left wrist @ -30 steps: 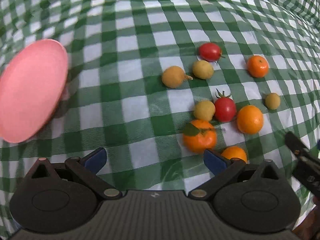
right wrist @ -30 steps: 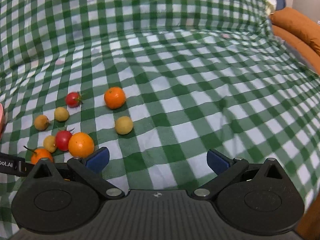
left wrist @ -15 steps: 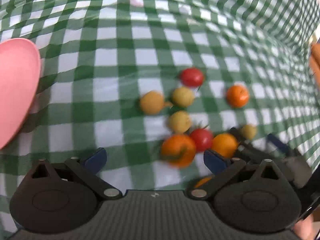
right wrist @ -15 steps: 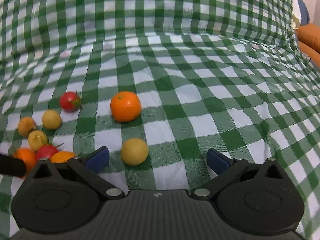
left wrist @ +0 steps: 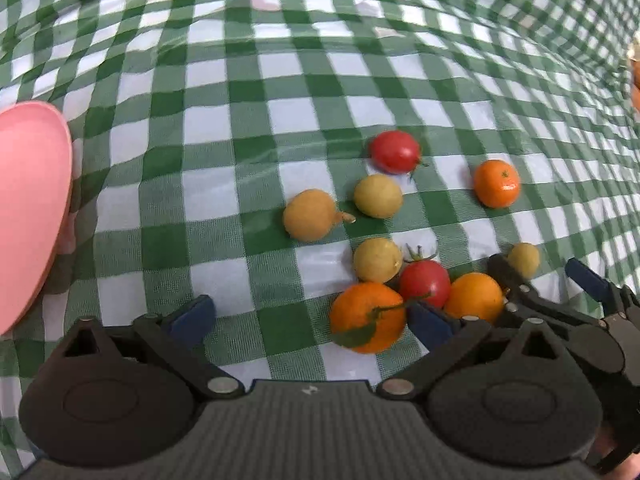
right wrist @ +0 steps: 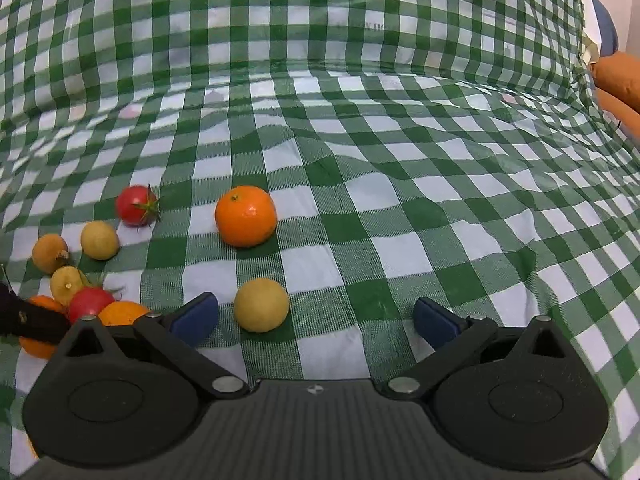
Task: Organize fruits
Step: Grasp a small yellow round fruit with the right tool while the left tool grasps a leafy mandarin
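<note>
- The fruits lie on a green and white checked cloth (right wrist: 400, 248).
- A small yellow fruit (right wrist: 261, 305) sits between the wide-apart fingers of the right gripper (right wrist: 316, 316), holding nothing.
- A lone orange (right wrist: 245, 216) sits just past it, and a red tomato (right wrist: 135, 205) is further left.
- The left gripper (left wrist: 310, 318) is spread wide too, holding nothing.
- An orange with a leaf (left wrist: 367, 317) sits between its fingers, close to the right one.
- A pink plate (left wrist: 28, 208) is far off to the left.
</note>
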